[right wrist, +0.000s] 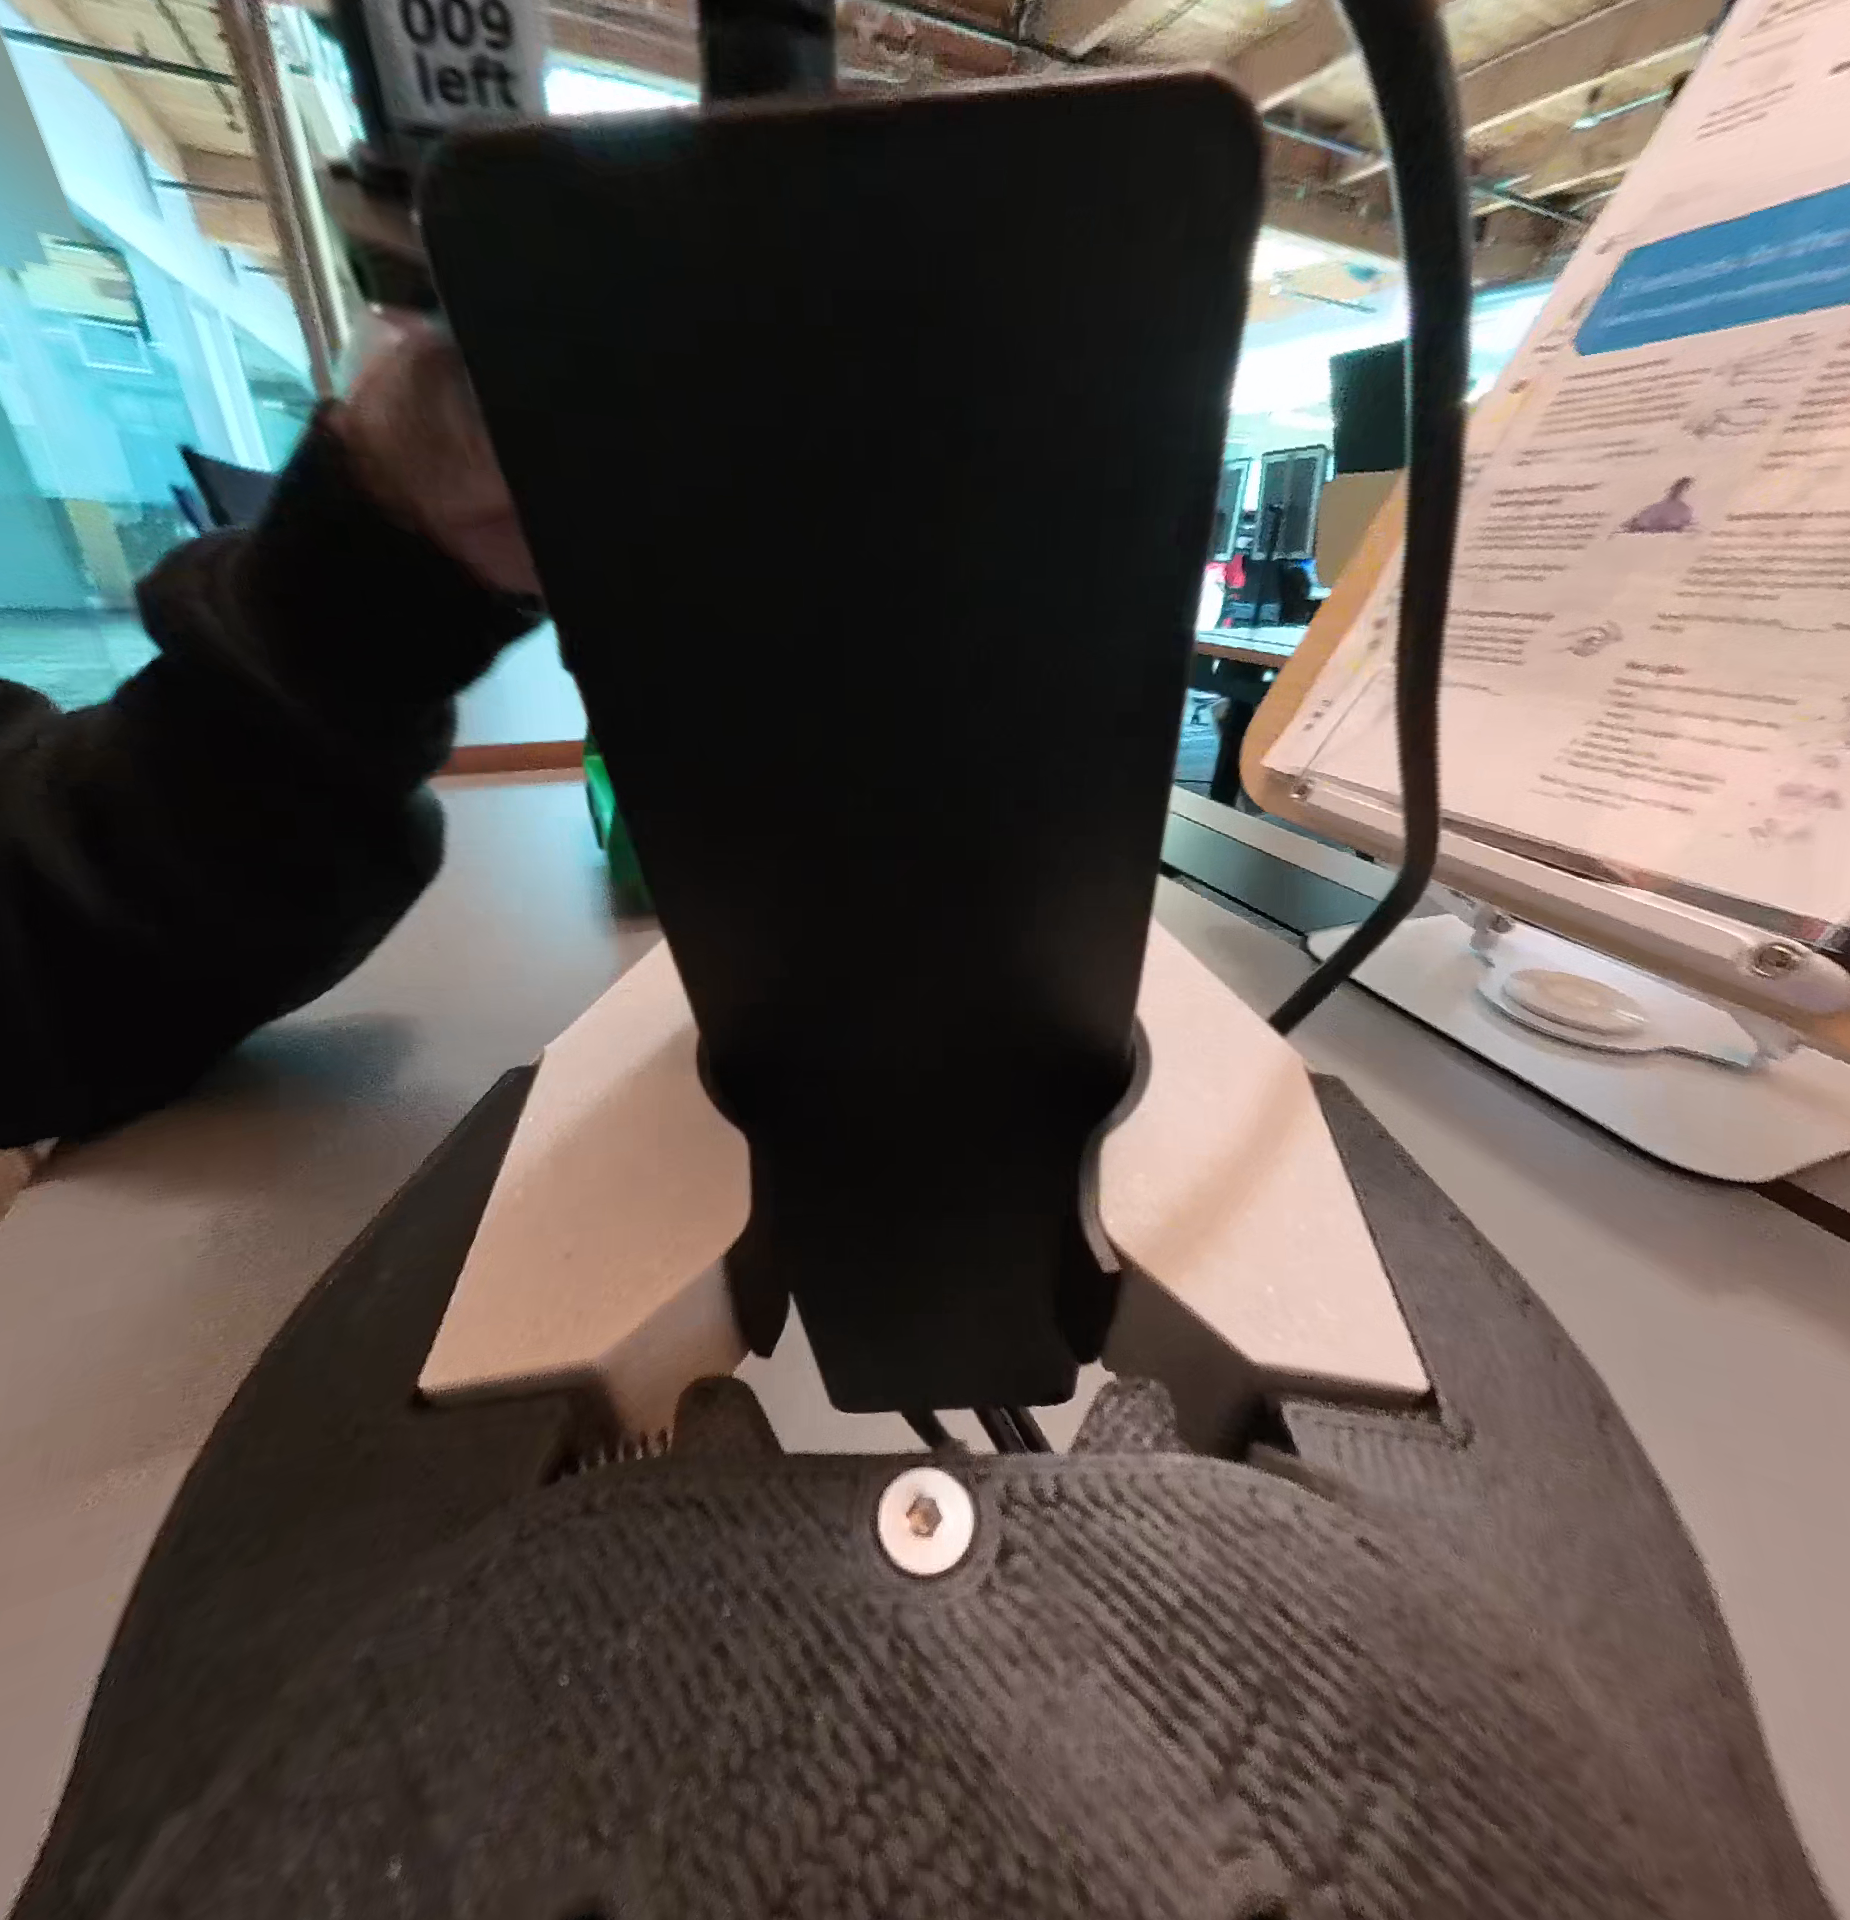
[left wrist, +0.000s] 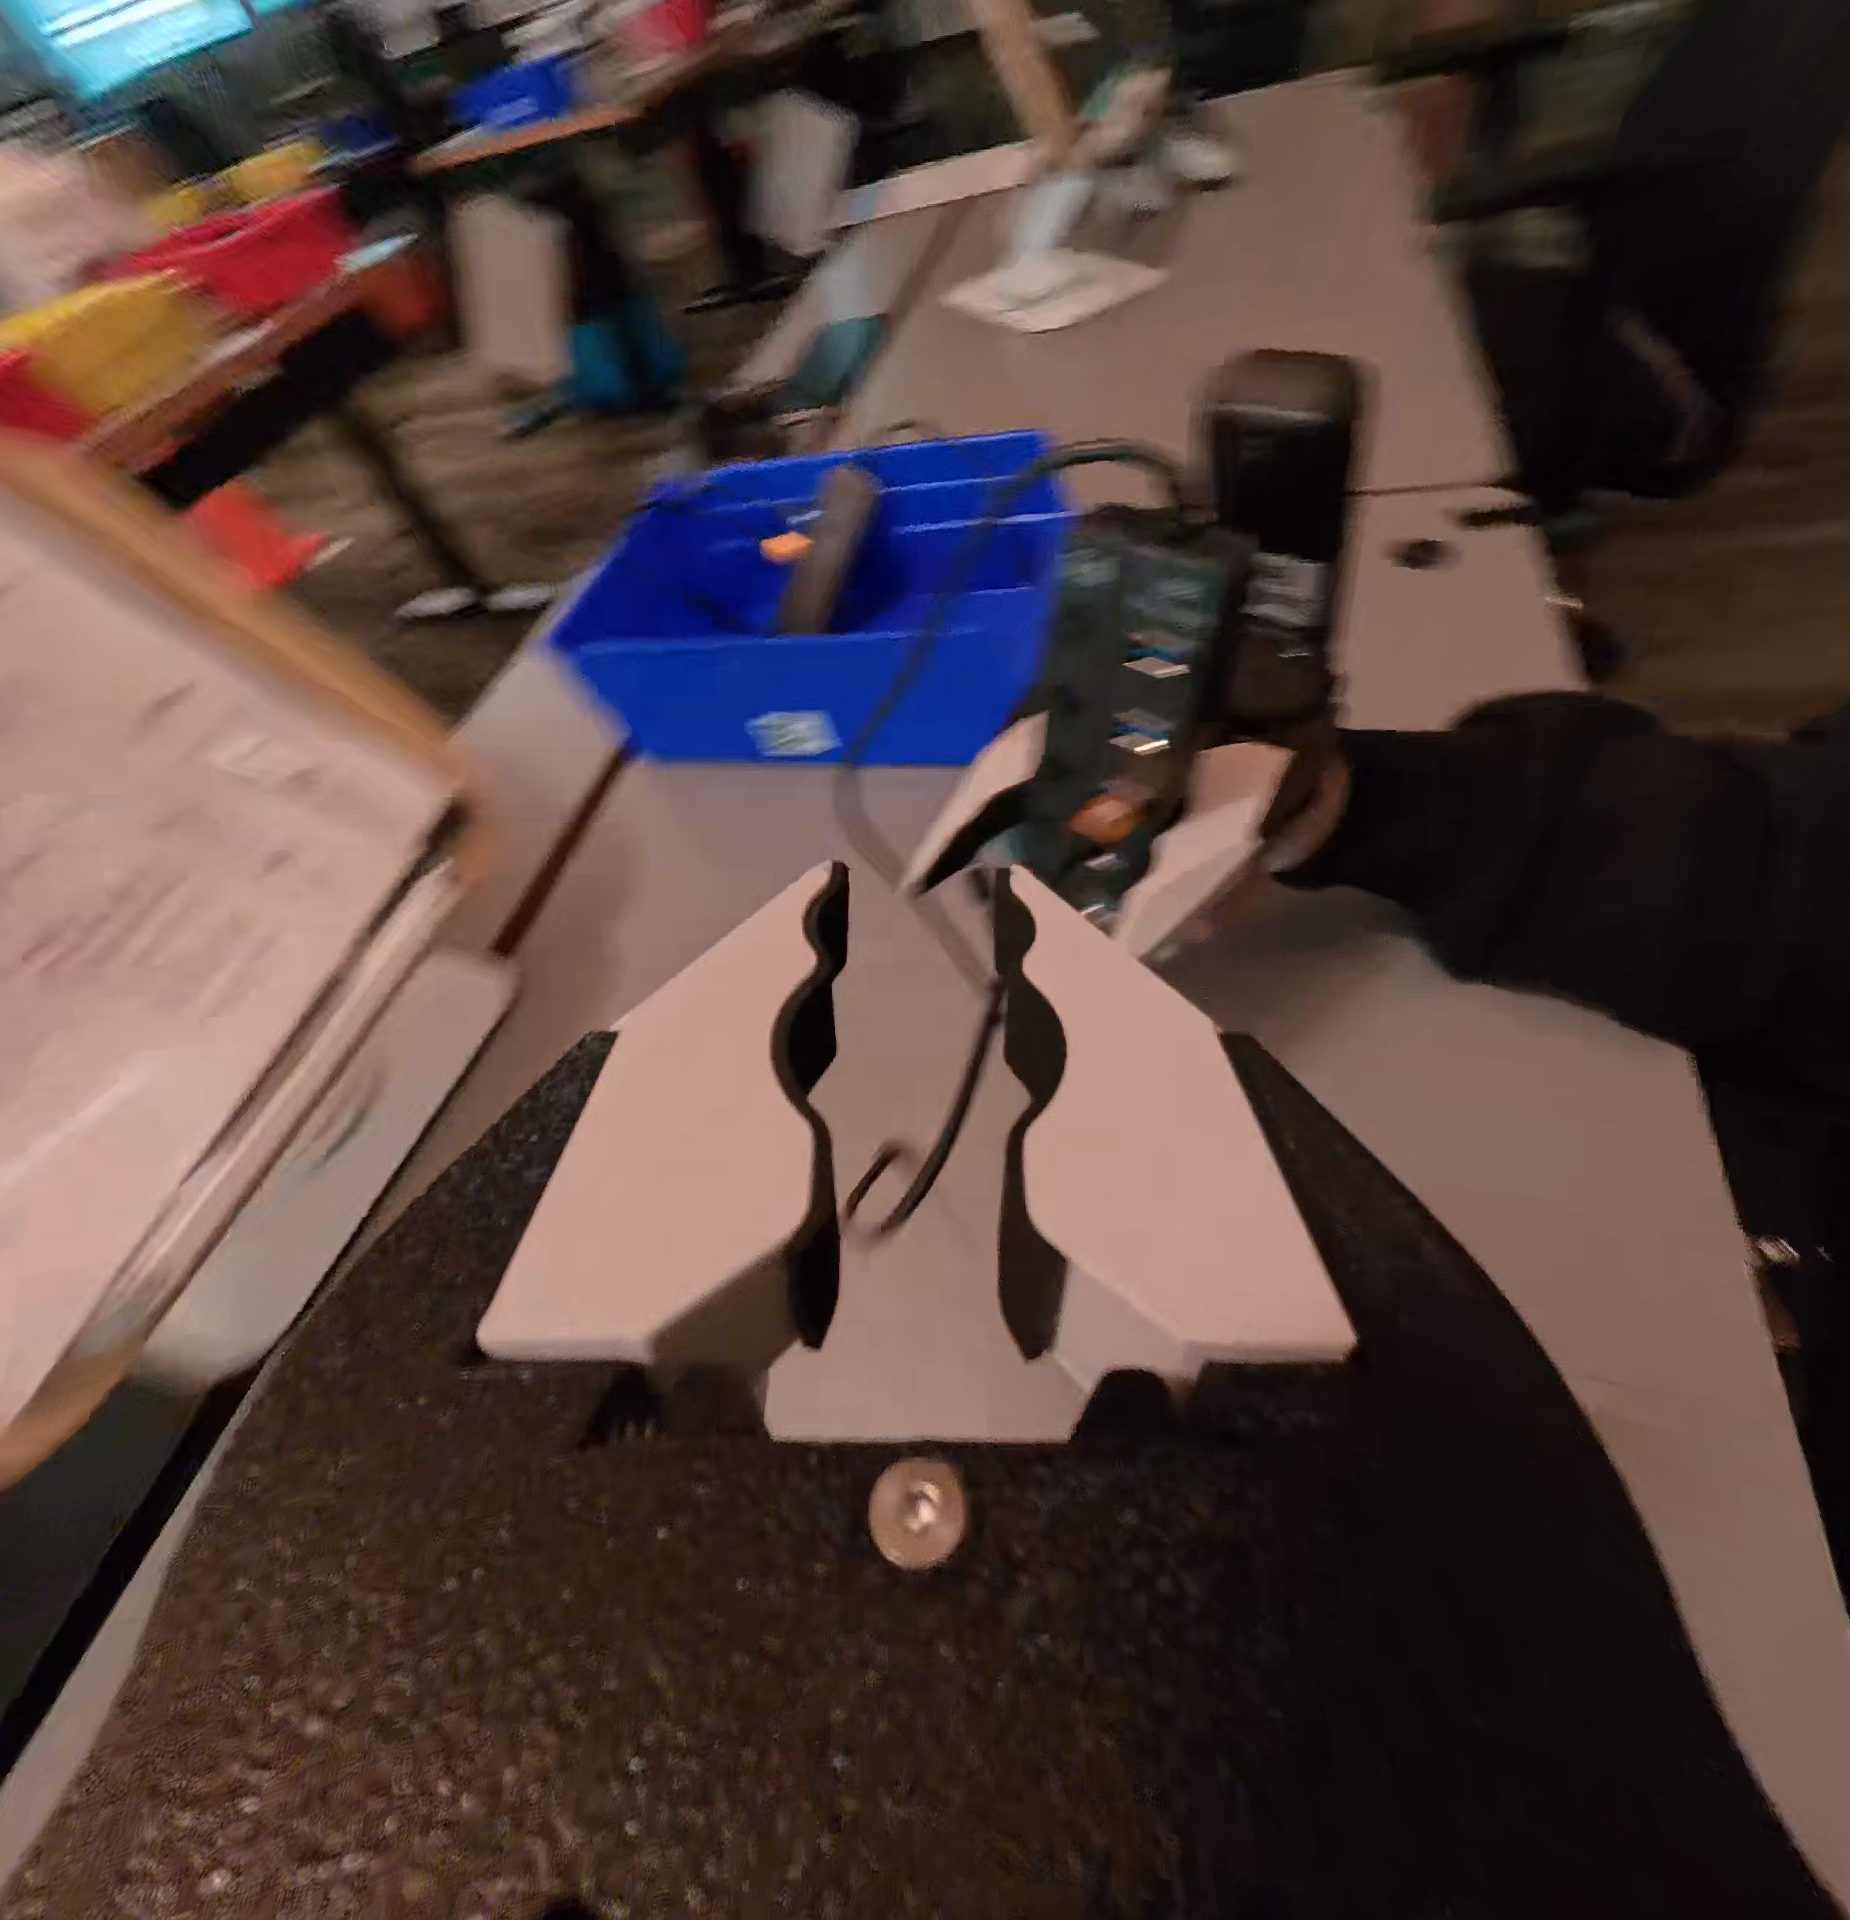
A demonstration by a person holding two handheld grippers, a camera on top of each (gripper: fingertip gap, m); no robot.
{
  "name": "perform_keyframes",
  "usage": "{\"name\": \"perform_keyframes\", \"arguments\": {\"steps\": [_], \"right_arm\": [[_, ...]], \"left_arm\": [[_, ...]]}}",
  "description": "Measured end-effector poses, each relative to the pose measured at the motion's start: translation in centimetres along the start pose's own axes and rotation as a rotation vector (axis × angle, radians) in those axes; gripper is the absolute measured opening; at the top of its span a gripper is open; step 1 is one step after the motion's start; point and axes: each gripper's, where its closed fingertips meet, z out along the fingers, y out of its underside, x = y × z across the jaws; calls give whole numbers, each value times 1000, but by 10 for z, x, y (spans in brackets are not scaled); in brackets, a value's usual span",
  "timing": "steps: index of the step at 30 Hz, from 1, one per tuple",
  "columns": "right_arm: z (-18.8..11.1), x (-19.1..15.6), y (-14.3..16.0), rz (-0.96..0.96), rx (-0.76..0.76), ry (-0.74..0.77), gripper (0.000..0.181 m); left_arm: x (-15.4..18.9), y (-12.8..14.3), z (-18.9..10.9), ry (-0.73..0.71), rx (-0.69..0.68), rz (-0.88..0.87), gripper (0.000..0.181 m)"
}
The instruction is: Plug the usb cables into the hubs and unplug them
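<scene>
Between the right claw, a flat black hub

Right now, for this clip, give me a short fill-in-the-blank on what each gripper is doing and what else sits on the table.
1. The right gripper is shut on a black ____.
2. The left gripper holds ____.
3. The bin behind the cable is ____ in colour.
4. A cable runs between the fingers of the ____ gripper.

Missing words: hub; nothing; blue; left
</scene>
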Motion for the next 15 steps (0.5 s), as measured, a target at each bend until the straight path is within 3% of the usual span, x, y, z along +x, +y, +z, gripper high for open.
{"name": "perform_keyframes", "arguments": {"steps": [3,6,8,10,13,15], "right_arm": [[-4,4,-6,38,43,11,62],[-2,2,-5,36,40,5,62],[1,-1,0,25,13,-3,62],[5,-4,4,22,-9,-17,62],[10,-10,9,9,-33,-32,62],[11,-12,11,7,-40,-39,62]], "left_arm": [[-72,31,-84,-426,-132,-177,25],[-124,106,-192,-843,-384,-365,23],[-139,161,-237,-950,-480,-570,24],[-147,212,-252,-944,-523,-764,31],[-154,291,-262,-969,-705,-960,43],[-148,329,-249,-899,-792,-1073,50]]}}
